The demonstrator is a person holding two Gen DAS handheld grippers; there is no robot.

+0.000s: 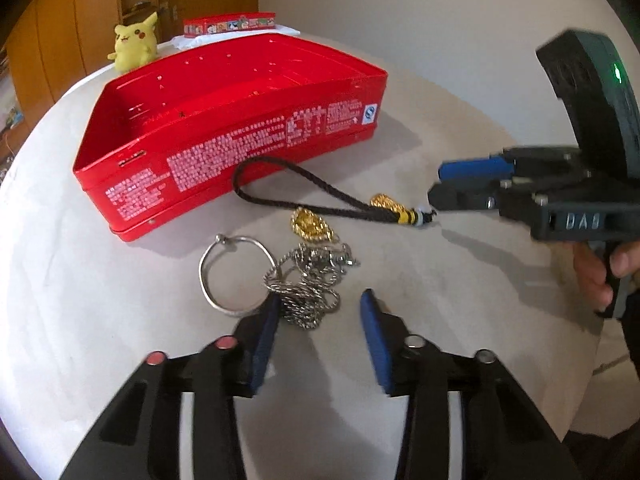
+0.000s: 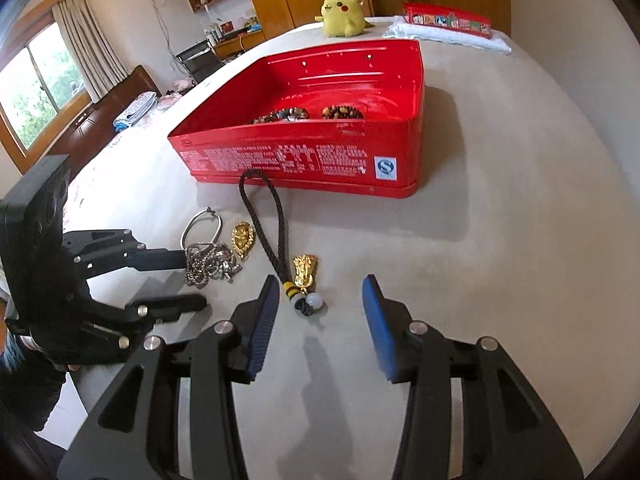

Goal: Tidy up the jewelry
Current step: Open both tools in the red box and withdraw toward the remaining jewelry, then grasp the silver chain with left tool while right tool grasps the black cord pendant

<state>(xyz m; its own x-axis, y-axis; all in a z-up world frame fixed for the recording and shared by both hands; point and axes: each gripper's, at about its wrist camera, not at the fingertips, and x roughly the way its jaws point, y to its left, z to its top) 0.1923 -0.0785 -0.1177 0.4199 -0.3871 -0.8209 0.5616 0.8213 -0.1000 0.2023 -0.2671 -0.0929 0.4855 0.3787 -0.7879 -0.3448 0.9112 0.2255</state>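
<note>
An open red tin box (image 1: 224, 148) (image 2: 304, 160) sits on the grey table; bead bracelets (image 2: 308, 113) lie inside it. In front of it lie a black cord with a gold charm (image 1: 304, 188) (image 2: 276, 240), a gold pendant (image 1: 310, 224) (image 2: 243, 238), a silver bangle (image 1: 208, 276) (image 2: 200, 224) and a heap of silver chain (image 1: 308, 284) (image 2: 210, 264). My left gripper (image 1: 320, 300) (image 2: 192, 280) is open, its jaws on either side of the chain heap. My right gripper (image 2: 320, 288) (image 1: 436, 184) is open, just short of the cord's bead end.
A yellow plush toy (image 1: 134, 42) (image 2: 344, 14) and a small red printed tin (image 1: 228, 26) (image 2: 446, 18) on a white cloth (image 2: 448, 38) stand at the table's far edge, behind the box. Wooden cupboards, a window and a bed lie beyond the table.
</note>
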